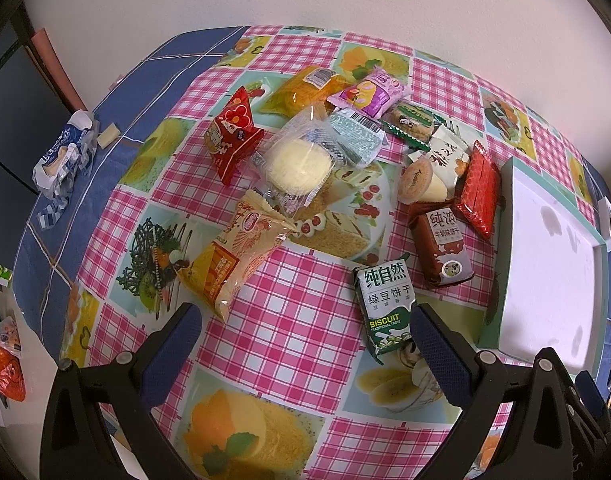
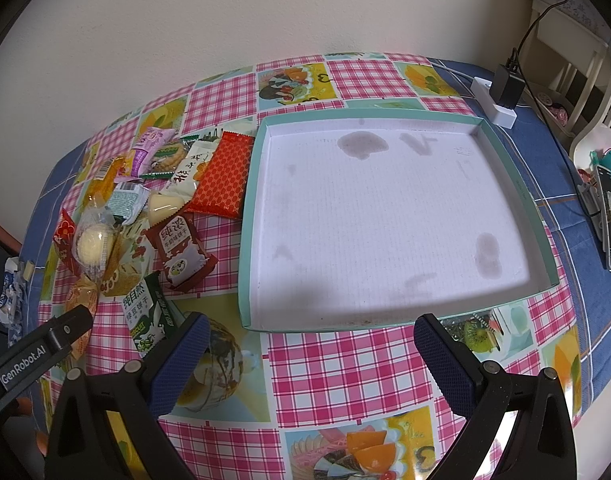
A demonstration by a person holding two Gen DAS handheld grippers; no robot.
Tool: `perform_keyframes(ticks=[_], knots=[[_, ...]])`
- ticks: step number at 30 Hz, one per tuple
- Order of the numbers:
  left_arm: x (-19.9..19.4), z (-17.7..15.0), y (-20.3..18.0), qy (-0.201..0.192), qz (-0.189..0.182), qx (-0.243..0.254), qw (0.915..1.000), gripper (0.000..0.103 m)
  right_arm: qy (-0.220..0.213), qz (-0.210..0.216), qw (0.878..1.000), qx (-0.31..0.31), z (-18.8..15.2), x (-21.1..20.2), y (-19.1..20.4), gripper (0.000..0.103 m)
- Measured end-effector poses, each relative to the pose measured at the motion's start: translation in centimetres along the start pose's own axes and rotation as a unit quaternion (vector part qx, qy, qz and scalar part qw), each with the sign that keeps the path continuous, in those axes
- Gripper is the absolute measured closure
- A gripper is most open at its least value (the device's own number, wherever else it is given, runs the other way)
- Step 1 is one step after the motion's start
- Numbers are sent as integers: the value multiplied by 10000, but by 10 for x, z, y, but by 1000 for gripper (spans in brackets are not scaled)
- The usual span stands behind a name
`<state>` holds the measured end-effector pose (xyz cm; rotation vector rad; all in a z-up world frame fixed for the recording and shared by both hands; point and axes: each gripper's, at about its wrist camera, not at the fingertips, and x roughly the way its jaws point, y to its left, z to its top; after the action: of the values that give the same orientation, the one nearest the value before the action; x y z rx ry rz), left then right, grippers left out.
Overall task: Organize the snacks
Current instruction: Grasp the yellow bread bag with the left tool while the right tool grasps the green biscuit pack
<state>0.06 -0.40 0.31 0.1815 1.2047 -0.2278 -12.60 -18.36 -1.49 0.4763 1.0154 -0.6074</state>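
A heap of wrapped snacks lies on the checked tablecloth. In the left wrist view I see a green biscuit pack (image 1: 385, 312), a brown biscuit pack (image 1: 441, 248), a red pack (image 1: 479, 192), a yellow bag (image 1: 237, 252) and a clear-wrapped round cake (image 1: 299, 164). A shallow teal-rimmed tray (image 2: 261, 128) with a white, stained floor sits right of the heap with nothing in it. My left gripper (image 1: 305, 320) is open above the cloth, its right finger by the green pack. My right gripper (image 2: 311, 332) is open in front of the tray; the green pack (image 2: 143, 316) lies by its left finger.
A blue-white wrapper (image 1: 63, 156) lies on the blue cloth at far left. A white power strip with a black charger (image 2: 501, 96) sits behind the tray. Phones and small items (image 2: 609, 216) lie at the right table edge. A wall runs behind the table.
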Motion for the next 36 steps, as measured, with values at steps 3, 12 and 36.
perform_keyframes(ticks=[3, 12, 36], knots=[[0, 0, 0, -2, 2, 4, 10000, 0, 4, 3, 10000, 0, 0, 0, 0, 0], [-5, 9, 37, -321, 6, -697, 9971, 0, -57, 448, 9985, -293, 1, 1, 24, 0], [65, 38, 94, 393, -436, -1281, 9900, 1, 689, 1185, 9790, -1507, -12, 55, 129, 11]])
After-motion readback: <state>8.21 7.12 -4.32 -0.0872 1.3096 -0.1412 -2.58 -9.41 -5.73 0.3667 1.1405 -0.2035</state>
